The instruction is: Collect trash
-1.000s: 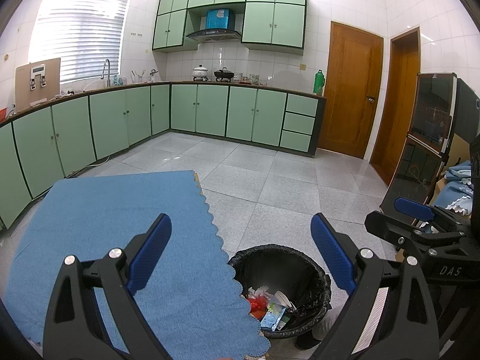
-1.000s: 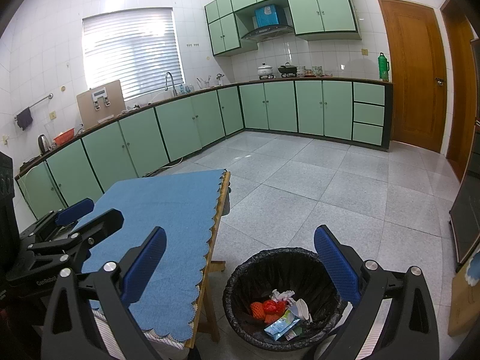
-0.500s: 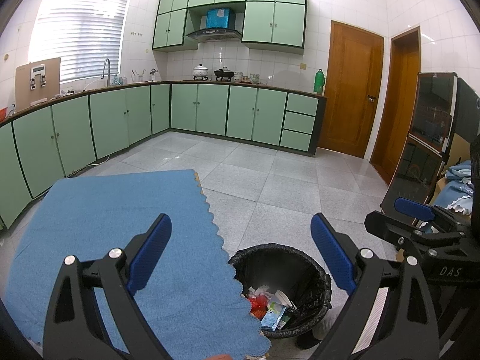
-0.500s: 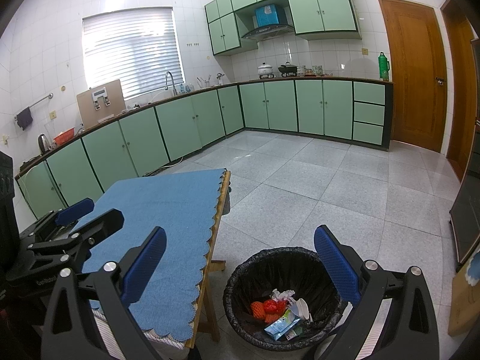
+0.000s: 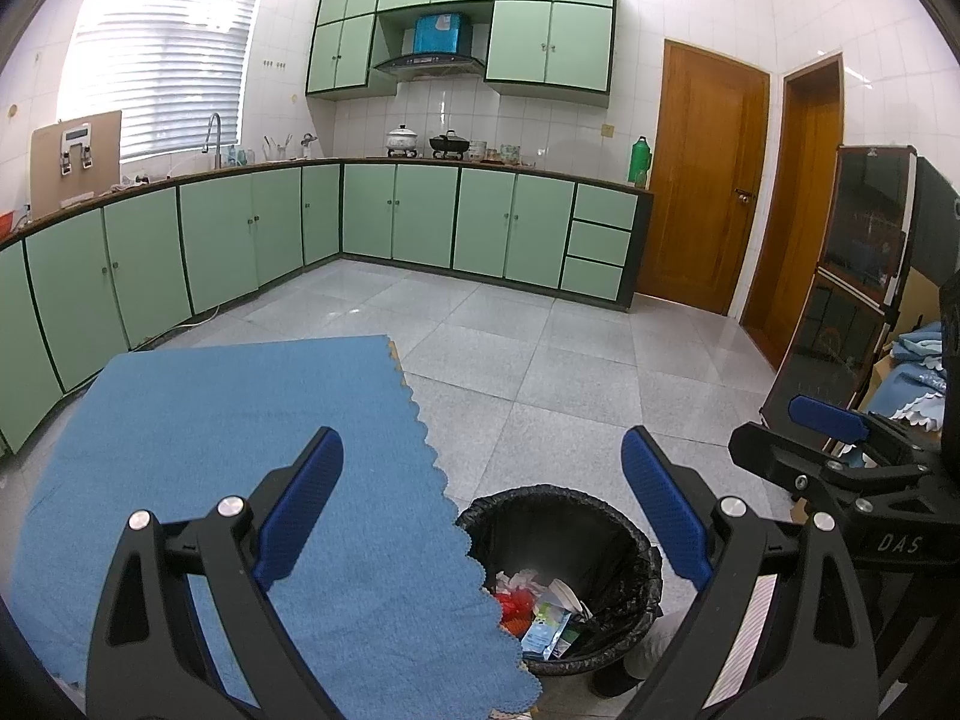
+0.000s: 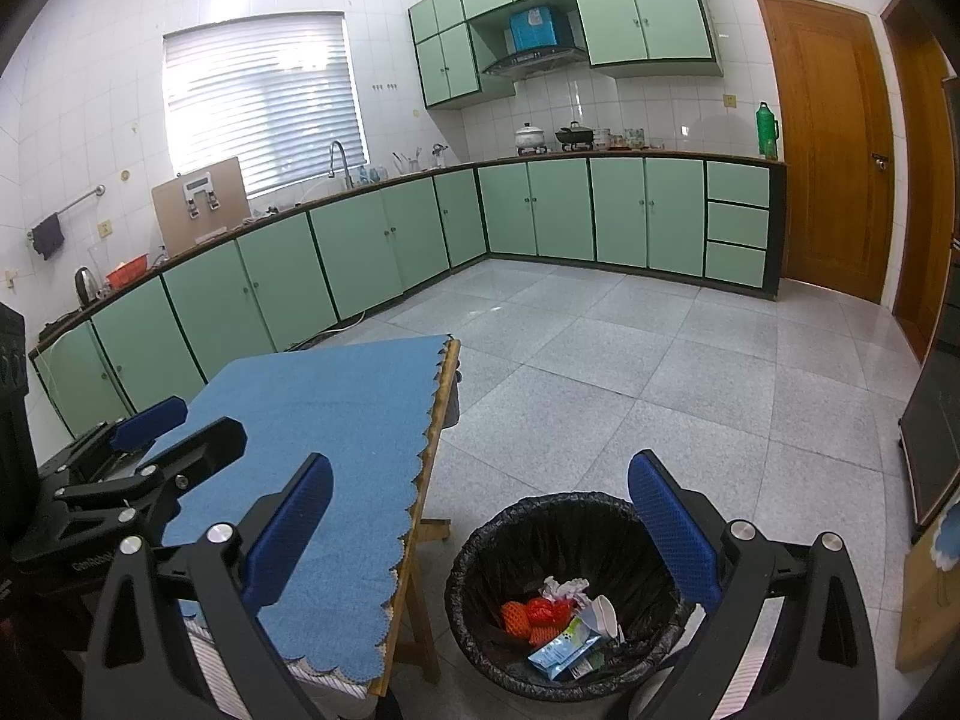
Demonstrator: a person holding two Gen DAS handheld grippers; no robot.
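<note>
We see the trash [image 6: 555,621] lying at the bottom of the black-lined bin [image 6: 480,546]: orange and red netted pieces, crumpled white paper, a blue-and-white wrapper. The bin stands on the grey tiled floor [image 6: 660,372], just beside the wooden edge of the tabletop [image 6: 435,414], which is covered by a blue scalloped cloth [image 6: 324,408]. Above the bin our right gripper [image 6: 480,528] hangs with its jaws spread wide and nothing between them. Our left gripper [image 5: 483,513], over the cloth's edge next to the bin, likewise has its jaws wide apart and empty. Beyond the bin, green cabinets [image 6: 540,210] line the walls.
</note>
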